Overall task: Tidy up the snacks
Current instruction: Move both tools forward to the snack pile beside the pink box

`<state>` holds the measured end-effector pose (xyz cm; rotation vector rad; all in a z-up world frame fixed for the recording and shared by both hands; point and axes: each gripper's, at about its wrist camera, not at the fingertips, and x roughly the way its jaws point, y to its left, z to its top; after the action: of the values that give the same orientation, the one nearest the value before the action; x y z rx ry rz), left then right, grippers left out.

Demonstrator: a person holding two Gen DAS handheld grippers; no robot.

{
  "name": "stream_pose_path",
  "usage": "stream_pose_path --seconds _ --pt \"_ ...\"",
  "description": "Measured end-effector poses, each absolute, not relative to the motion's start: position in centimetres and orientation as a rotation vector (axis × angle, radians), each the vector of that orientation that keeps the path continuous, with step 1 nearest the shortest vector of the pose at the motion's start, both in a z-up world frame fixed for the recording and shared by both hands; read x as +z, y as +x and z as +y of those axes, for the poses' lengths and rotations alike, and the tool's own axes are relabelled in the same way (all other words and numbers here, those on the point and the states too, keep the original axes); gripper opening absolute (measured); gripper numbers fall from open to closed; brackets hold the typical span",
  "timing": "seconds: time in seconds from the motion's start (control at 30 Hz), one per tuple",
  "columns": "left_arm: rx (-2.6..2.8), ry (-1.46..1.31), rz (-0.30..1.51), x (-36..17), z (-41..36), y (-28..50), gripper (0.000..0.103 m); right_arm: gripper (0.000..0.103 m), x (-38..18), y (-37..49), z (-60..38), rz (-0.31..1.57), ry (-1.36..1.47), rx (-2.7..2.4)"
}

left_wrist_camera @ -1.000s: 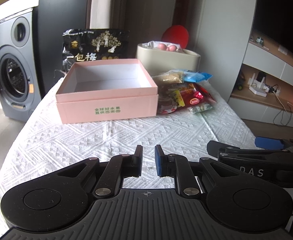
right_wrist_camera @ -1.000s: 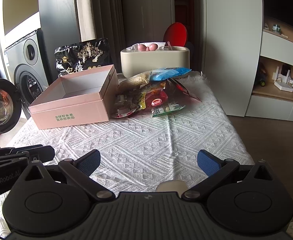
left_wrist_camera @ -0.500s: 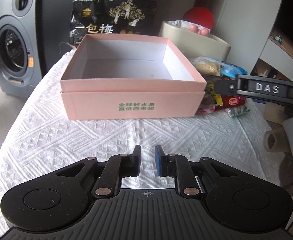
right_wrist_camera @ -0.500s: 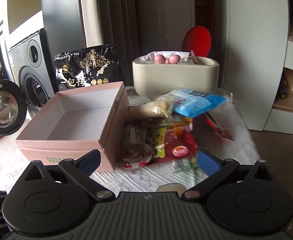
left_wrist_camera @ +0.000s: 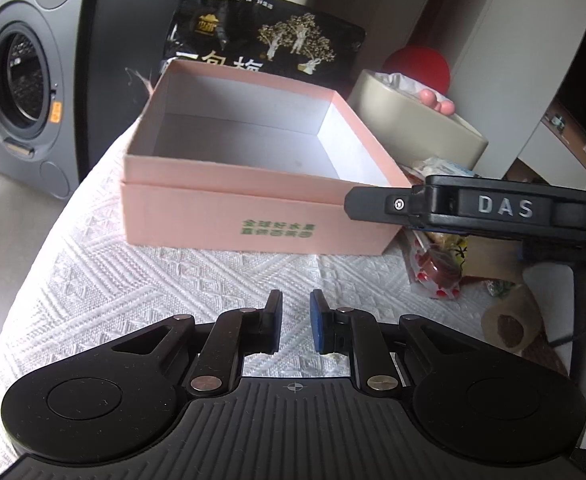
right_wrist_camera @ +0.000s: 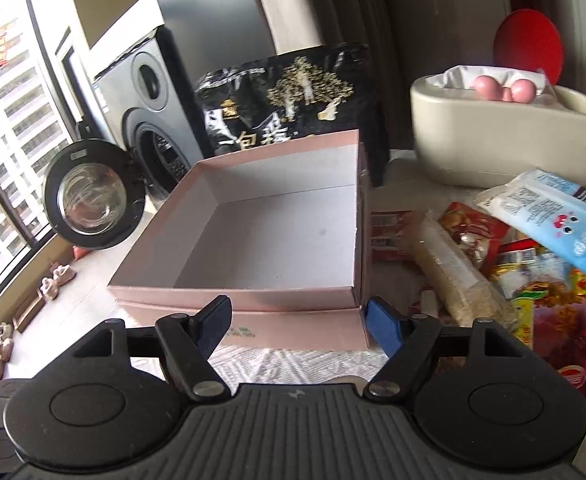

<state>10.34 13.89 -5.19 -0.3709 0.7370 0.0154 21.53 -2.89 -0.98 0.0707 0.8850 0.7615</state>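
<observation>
Table cloth (left_wrist_camera: pixel 93 264): white, textured; I see its near edge cut off under the left gripper's body.
Washing machine (left_wrist_camera: pixel 17 92): left of the table, cropped by the frame; its round door (right_wrist_camera: pixel 85 196) hangs open.
Pink box (right_wrist_camera: pixel 277 236): open and empty, on the cloth; its front wall shows green print that I cannot read through the blur.
Black bag (right_wrist_camera: pixel 289 92): upright behind the box, lower part hidden by the box's back wall.
Cream tub (right_wrist_camera: pixel 509 136): behind the snacks, holding pink round things, possibly eggs.
Snack pile (right_wrist_camera: pixel 525 264): just right of the box, overlapping packets; blue one on top, run off at the frame edge. In the left view the right gripper's arm covers most of it.
Left gripper (left_wrist_camera: pixel 295 326): jaws narrow, holding nothing, above bare cloth in front of the box.
Right gripper (right_wrist_camera: pixel 295 320): jaws wide apart, nothing between them; they straddle the box's near right corner, snack pile beside the right finger.
</observation>
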Motion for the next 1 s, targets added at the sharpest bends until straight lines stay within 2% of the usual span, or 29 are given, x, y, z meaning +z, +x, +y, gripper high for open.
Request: stream_pose_path --seconds 0.1,0.23,0.3,0.37,0.43,0.5,0.63,1.0 --pt "0.001 -0.372 0.748 -5.5 13.9 10.7 0.017 0.076 -0.3 21.0 -3.4 0.868 0.086 0.841" --pt "-0.047 -0.374 0.747 -5.7 13.6 11.2 0.017 0.075 0.7 22.0 -5.2 0.693 -0.046 0.62" --pt "-0.095 -0.395 0.738 -5.9 13.6 11.5 0.017 0.067 -0.1 23.3 -5.6 0.653 -0.147 0.52" --pt "-0.111 -0.408 0.746 -6.1 13.5 11.9 0.017 0.057 -1.8 25.0 -5.9 0.687 -0.201 0.494" --pt "-0.094 -0.404 0.759 -6.3 13.3 12.3 0.017 0.056 -3.5 26.2 -6.2 0.748 -0.204 0.509" --pt "-0.089 -0.408 0.762 -6.4 13.2 12.2 0.017 0.05 -4.5 26.7 -6.3 0.794 -0.197 0.517" --pt "-0.092 -0.405 0.762 -6.2 12.9 11.9 0.017 0.038 -3.9 25.3 -7.6 0.834 -0.128 0.561" --pt "-0.137 -0.44 0.789 -6.1 10.7 11.0 0.017 0.037 -3.1 15.2 -11.0 0.991 0.017 0.758"
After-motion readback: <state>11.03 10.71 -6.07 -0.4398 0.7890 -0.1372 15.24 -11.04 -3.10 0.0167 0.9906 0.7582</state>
